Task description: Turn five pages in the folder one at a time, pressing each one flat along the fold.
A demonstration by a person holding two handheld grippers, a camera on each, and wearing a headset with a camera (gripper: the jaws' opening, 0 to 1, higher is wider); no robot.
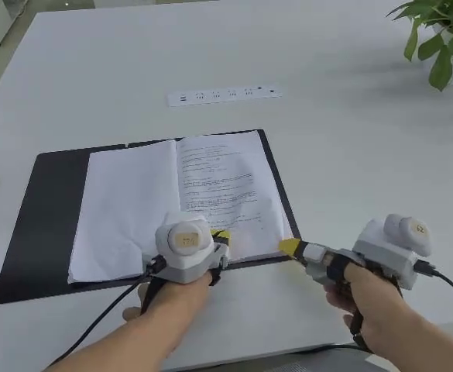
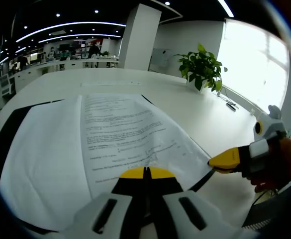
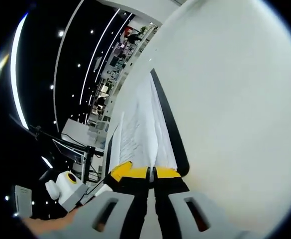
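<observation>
We have the left hand-held gripper (image 1: 221, 235) with its yellow-tipped jaws pressed together on nothing, set down at the near end of the fold (image 1: 177, 174). The right hand-held gripper (image 1: 289, 247) lies low at the near right corner of the right page (image 1: 230, 174), its jaws also drawn close (whether a sheet is caught between them we cannot tell).

The folder (image 1: 25, 232) lies open and flat in the middle of the surface (image 1: 350, 132). As we judge it, at least one sheet has gone over: the left page (image 1: 125, 201) sits level, with no lift at the fold. The count so far cannot be read from here, so we take the pressing as under way and the next turn as waiting at that corner.

The cover is matt black, thin and stiff, with square corners. The sheets are plain white paper, blank on the left and printed in fine lines on the right, limp and easy to crease. The surface is smooth and pale. A flat white power strip (image 1: 224, 94) lies far behind the folder, and a leafy green plant (image 1: 439, 35) stands at the far right.
</observation>
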